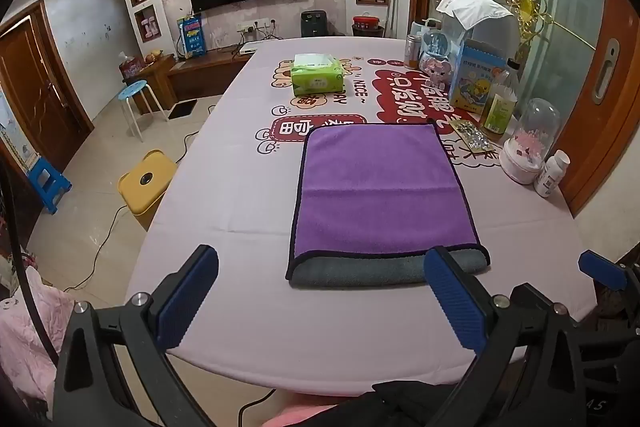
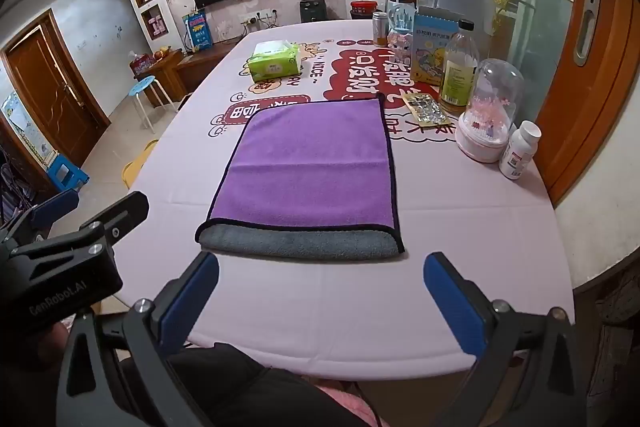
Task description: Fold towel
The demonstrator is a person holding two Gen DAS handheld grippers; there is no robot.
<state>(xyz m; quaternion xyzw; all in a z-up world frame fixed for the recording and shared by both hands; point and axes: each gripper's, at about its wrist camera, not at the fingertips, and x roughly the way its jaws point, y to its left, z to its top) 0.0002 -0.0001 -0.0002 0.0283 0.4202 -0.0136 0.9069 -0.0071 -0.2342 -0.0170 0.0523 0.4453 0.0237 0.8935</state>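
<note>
Ahead of both open tongs [image 1: 320, 291] [image 2: 320, 291] lies the towel [image 1: 380, 187] [image 2: 312, 167].

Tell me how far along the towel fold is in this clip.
One fold looks done: the purple towel lies doubled on the table, its grey underside showing along the near edge. Nothing is in hand: the left tongs and right tongs both hover open, short of it. Any further fold remains.

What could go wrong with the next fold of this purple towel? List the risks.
1. The towel is already folded once, its grey underside sticking out at the near edge; a grab there may catch only one layer.
2. The foil blister pack lies beside the towel's far right corner, with the glass dome and white pill bottle just beyond; a wide sweep by the right gripper could knock them.
</note>
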